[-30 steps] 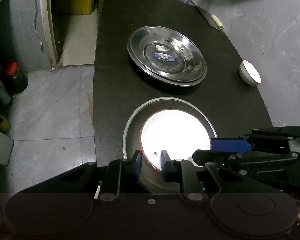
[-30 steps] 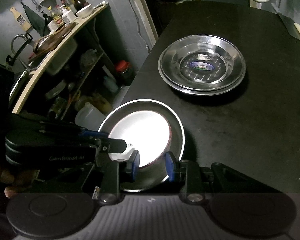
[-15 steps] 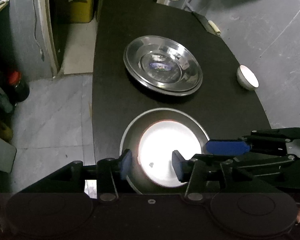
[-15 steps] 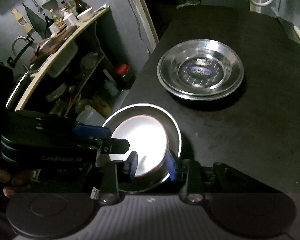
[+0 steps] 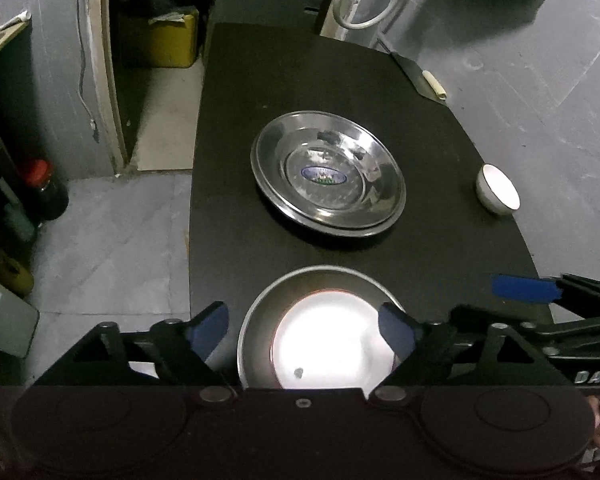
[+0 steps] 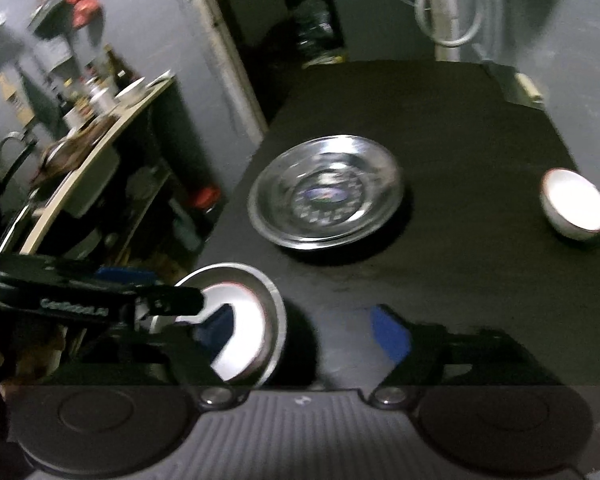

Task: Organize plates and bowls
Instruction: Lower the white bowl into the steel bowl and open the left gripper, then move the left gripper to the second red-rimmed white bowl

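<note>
The white plate [image 5: 332, 344] is now lying inside the steel plate [image 5: 320, 276] at the near edge of the desk [image 5: 228, 240], released by both grippers, whose jaws have just been opening and are standing wide with nothing gripped. The stacked steel plates [image 5: 327, 174] are sitting mid-desk, while the small white bowl [image 5: 498, 195] at the far right is still waiting to be sorted.

We hold both tools tilted steeply downward. Our left gripper [image 5: 304, 330] has just spread its jaws wide, gripping nothing. Our right gripper [image 6: 302, 332] has likewise just opened, its blue pads apart.
</note>
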The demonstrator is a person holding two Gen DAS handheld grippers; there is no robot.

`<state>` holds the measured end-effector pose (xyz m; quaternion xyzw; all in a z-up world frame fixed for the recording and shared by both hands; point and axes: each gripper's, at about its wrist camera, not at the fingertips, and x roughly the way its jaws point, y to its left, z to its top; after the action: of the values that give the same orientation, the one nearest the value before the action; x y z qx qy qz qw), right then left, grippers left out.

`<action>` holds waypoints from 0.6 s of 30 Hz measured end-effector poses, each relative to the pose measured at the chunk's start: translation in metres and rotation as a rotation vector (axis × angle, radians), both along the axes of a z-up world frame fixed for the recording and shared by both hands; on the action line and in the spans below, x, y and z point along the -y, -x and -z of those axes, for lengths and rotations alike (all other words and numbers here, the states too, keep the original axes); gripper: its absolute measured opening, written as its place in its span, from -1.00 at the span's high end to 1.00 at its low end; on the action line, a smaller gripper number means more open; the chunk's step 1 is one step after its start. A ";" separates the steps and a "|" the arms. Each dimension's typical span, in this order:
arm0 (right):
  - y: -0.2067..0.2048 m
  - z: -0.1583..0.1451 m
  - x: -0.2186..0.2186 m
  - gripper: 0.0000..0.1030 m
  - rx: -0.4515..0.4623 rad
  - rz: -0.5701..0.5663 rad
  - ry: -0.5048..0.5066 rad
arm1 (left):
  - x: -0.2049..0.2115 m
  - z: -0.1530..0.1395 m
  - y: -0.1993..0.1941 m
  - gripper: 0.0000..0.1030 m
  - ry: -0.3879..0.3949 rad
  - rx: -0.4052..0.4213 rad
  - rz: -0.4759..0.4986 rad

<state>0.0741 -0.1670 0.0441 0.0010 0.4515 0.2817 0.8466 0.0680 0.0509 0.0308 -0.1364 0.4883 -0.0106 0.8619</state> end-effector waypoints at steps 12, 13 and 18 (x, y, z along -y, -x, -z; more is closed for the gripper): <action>-0.035 0.018 0.072 -1.00 0.045 0.364 -0.049 | 0.022 -0.003 -0.039 -0.98 -0.032 -0.018 -0.005; -0.038 0.019 0.079 -1.00 0.060 0.403 -0.062 | 0.025 -0.004 -0.044 -0.98 -0.033 -0.022 0.000; -0.054 0.035 0.115 -1.00 0.071 0.570 -0.128 | 0.045 -0.007 -0.073 -0.98 -0.046 -0.027 0.032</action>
<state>0.1277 -0.2819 0.0091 0.1714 0.3844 0.0605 0.9051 0.1407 0.0055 0.0376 -0.1089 0.5022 -0.0116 0.8578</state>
